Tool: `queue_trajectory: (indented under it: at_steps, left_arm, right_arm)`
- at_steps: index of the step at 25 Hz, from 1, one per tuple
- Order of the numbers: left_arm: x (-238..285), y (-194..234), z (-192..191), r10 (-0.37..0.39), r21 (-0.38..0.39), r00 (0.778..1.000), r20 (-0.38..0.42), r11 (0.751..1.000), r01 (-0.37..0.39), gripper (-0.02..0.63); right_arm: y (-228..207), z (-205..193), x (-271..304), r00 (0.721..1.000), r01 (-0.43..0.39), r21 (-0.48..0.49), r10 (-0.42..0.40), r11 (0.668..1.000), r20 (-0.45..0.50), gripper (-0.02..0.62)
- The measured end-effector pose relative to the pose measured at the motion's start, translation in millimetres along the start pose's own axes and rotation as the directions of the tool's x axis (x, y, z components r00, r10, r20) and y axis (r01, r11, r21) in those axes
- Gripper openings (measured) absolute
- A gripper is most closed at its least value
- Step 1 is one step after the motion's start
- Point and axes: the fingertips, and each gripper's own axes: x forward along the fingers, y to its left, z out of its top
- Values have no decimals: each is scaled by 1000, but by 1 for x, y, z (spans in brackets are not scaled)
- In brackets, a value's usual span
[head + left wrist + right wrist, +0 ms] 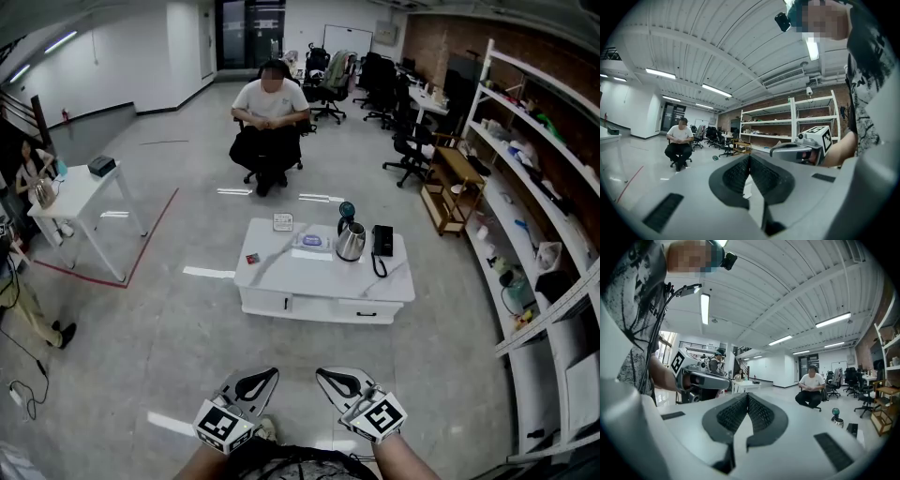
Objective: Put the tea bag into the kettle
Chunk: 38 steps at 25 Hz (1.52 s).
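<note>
A steel kettle (351,242) with its teal lid raised stands on the low white table (309,281) some way ahead of me; it is small at the right of the right gripper view (837,420). A small red item (251,258) and a pale packet (312,242) lie on that table; I cannot tell which is the tea bag. My left gripper (272,373) (749,157) and right gripper (321,375) (747,395) are side by side at the bottom of the head view, far short of the table. Both are shut, with nothing between the jaws.
A person (270,112) sits on a chair beyond the table. A black device (382,240) lies to the right of the kettle. White shelving (525,187) runs down the right side, with a wooden cart (455,187) near it. A white desk (80,192) stands at left.
</note>
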Motion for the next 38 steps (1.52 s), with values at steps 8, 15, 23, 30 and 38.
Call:
queue_trajectory:
  at_steps: [8,15,23,30,38]
  left_arm:
    - [4,84,-1,-28,22,1000,6,999,28,8]
    - [16,134,-10,-63,-11,998,-1,998,63,8]
    - [43,161,-6,-101,2,995,-13,995,101,8]
    - [77,186,-13,-62,10,997,-36,998,63,8]
    - [147,232,-4,53,-20,998,-46,998,-54,8]
  right_arm:
    - [-13,-1,85,999,0,-6,0,1000,-32,9]
    - [-35,-2,126,997,49,10,-48,999,-55,9]
    - [-65,-5,149,995,72,-1,-72,997,-71,9]
    - [-110,-8,179,999,11,-8,-12,1000,-45,9]
    - [-196,-19,207,997,-71,5,71,997,-11,9]
